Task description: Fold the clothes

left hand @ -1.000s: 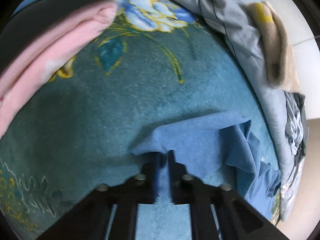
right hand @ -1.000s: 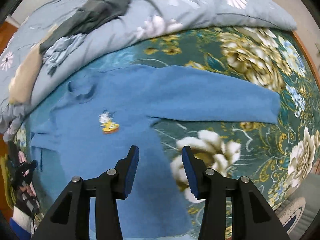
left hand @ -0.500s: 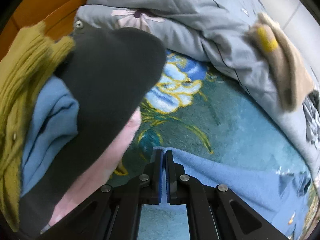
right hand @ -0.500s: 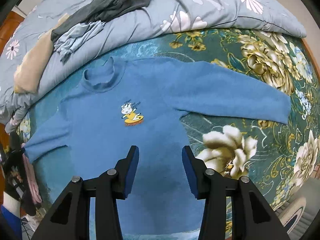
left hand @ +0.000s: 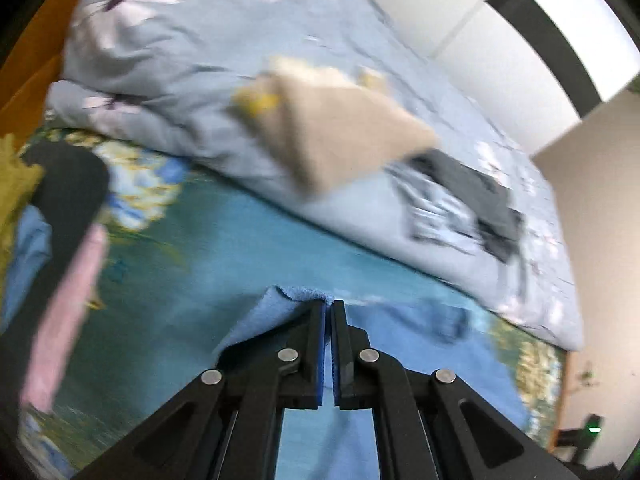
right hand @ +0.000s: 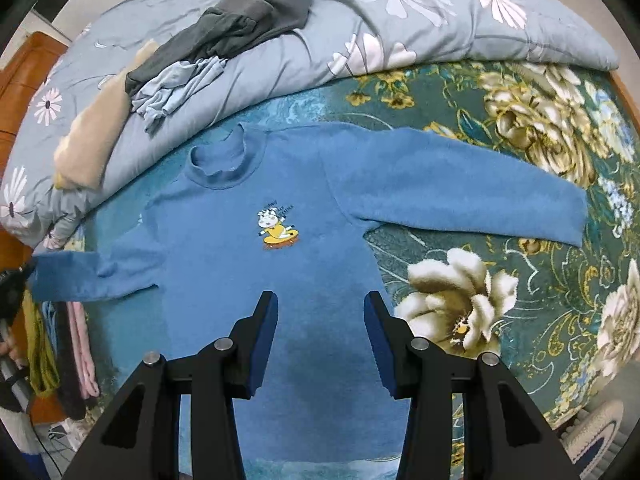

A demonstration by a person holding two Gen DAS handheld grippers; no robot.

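- Sweater (right hand: 304, 264) is being laid flat, front up, on the bedspread (right hand: 520, 312).
- Its cuff (left hand: 288, 300) is being pinched by the left gripper (left hand: 327, 308).
- Right gripper (right hand: 320, 320) is being held open above the hem.

Sweater (right hand: 304, 280): matt fleecy knit cloth, soft nap, printed cartoon patch. Bedspread (right hand: 520, 280): plush velvety cloth, slight sheen. Duvet (right hand: 360, 40): smooth matt woven cloth. Right tongs (right hand: 320, 340): matt black plastic, blue rubbery pads, shiny metal pins. Headboard (right hand: 24, 68): glossy wood.
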